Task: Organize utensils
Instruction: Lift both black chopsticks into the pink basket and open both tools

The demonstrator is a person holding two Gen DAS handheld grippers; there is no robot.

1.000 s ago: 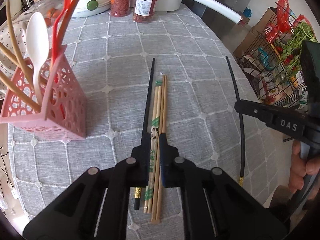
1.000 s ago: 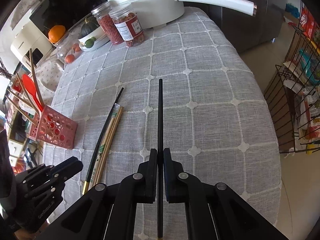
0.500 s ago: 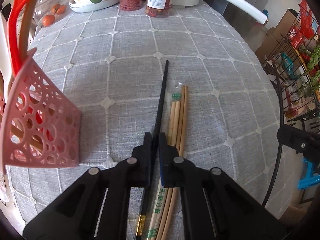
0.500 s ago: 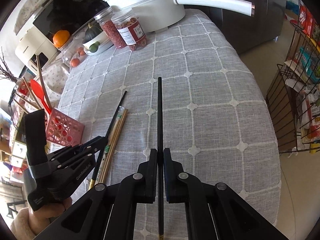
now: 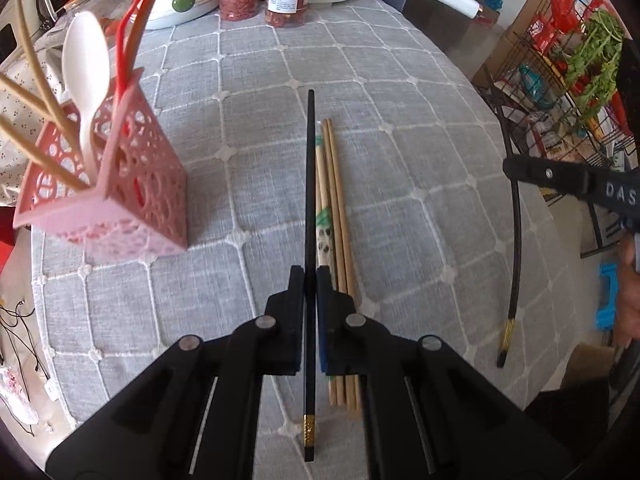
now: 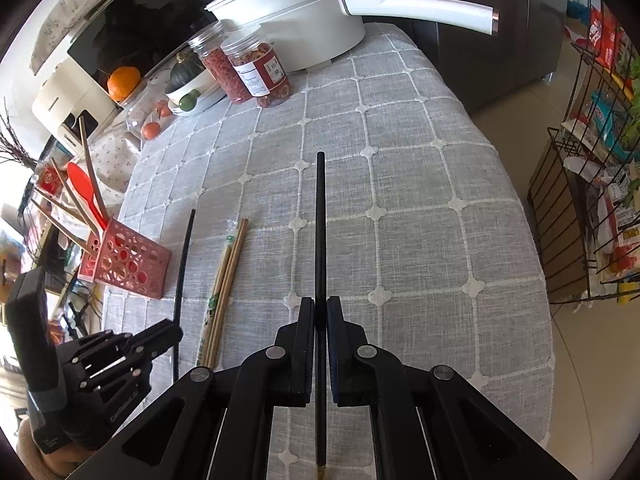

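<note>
Your left gripper (image 5: 310, 280) is clamped on a black chopstick (image 5: 309, 184), held above the wooden chopsticks (image 5: 335, 216) lying on the grey tablecloth (image 5: 400, 160). Your right gripper (image 6: 320, 312) pinches a second black chopstick (image 6: 320, 220); its side reads "DAS". The pink utensil holder (image 5: 136, 200) stands left.

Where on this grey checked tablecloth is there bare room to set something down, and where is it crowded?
Free: the cloth between the wooden chopsticks and the table's right edge, and between the pink perforated holder and the jars of red dried goods. Crowded: the far edge, with jars and white pot.
</note>
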